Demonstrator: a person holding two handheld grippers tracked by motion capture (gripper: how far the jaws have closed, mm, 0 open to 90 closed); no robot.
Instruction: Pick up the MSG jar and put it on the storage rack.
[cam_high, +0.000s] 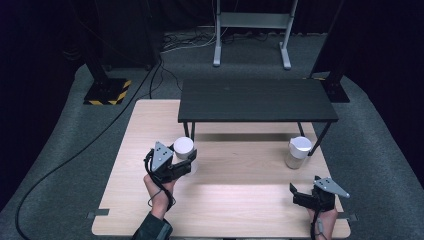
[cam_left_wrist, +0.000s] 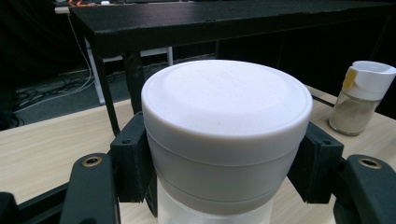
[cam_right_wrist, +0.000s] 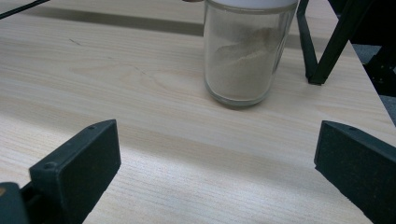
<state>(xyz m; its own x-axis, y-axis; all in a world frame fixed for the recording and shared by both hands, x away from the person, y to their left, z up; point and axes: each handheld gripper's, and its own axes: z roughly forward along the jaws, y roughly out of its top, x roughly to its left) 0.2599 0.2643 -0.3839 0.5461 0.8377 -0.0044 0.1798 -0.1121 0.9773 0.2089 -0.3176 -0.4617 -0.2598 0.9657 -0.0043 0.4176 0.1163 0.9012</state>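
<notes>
The left gripper clamps a white-lidded jar under the lid; likely rigid, slick glass. The right gripper gapes, a shaker ahead.

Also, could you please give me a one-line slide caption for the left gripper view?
Left gripper clamped around a white-lidded jar, with a spice shaker beyond on the wooden table.

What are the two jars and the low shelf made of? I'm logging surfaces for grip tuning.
Left jar: matte white plastic lid, frosted body, likely plastic. Right jar: clear glossy glass by its reflections, holding beige powder, white cap. Shelf: matte black board, perhaps painted wood, on thin dark legs, probably metal.
</notes>
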